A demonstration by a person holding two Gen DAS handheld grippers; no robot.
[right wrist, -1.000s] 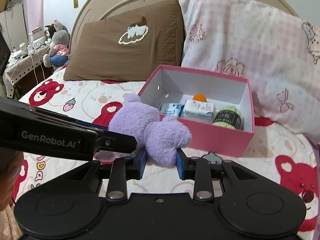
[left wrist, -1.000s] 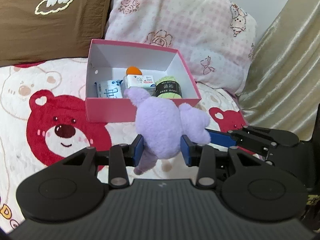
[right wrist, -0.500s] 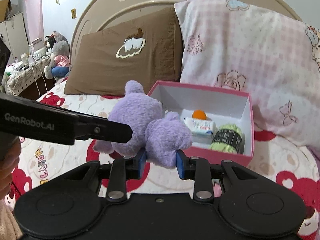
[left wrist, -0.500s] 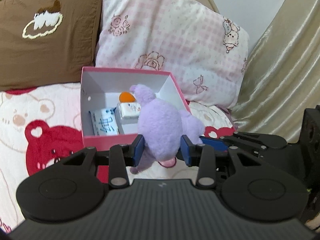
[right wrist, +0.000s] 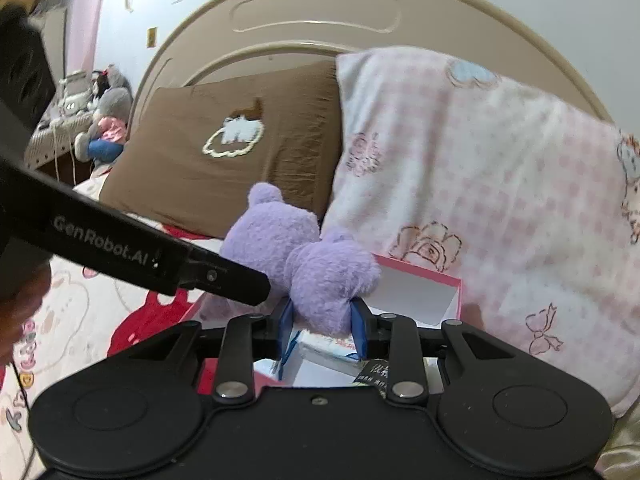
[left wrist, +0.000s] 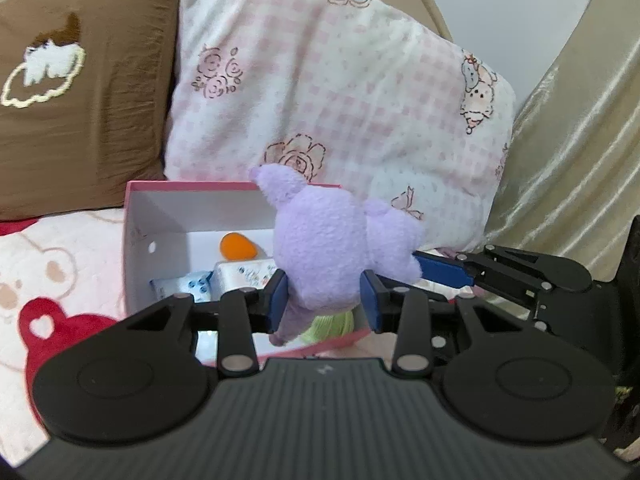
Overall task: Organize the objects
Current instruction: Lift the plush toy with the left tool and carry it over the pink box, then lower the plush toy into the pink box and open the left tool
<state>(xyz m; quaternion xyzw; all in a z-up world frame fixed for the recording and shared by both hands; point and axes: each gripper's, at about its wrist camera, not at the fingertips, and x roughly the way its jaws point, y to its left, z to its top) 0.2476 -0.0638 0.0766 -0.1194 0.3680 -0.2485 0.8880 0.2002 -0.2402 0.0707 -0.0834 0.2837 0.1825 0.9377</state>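
A purple plush toy [left wrist: 324, 248] hangs over the open pink box [left wrist: 136, 216], held from both sides. My left gripper [left wrist: 324, 300] is shut on its body. My right gripper [right wrist: 322, 324] is shut on another lobe of the plush toy [right wrist: 328, 280], and its blue finger also shows in the left wrist view, reaching in from the right. Inside the box lie an orange ball [left wrist: 237, 246], white packets [left wrist: 244, 276] and a green yarn ball [left wrist: 328, 326], partly hidden by the plush. The pink box [right wrist: 420, 280] sits just beyond my right fingers.
A brown pillow [left wrist: 80, 92] and a pink checked pillow [left wrist: 340, 92] lean on the headboard [right wrist: 312, 28] behind the box. The bear-print bedspread [left wrist: 52, 272] lies at the left, a shiny curtain [left wrist: 568, 160] at the right. Soft toys [right wrist: 106, 124] sit far left.
Both grippers carried the plush toy forward and a little up, from in front of the box to above its opening. The box now sits close under the fingers.
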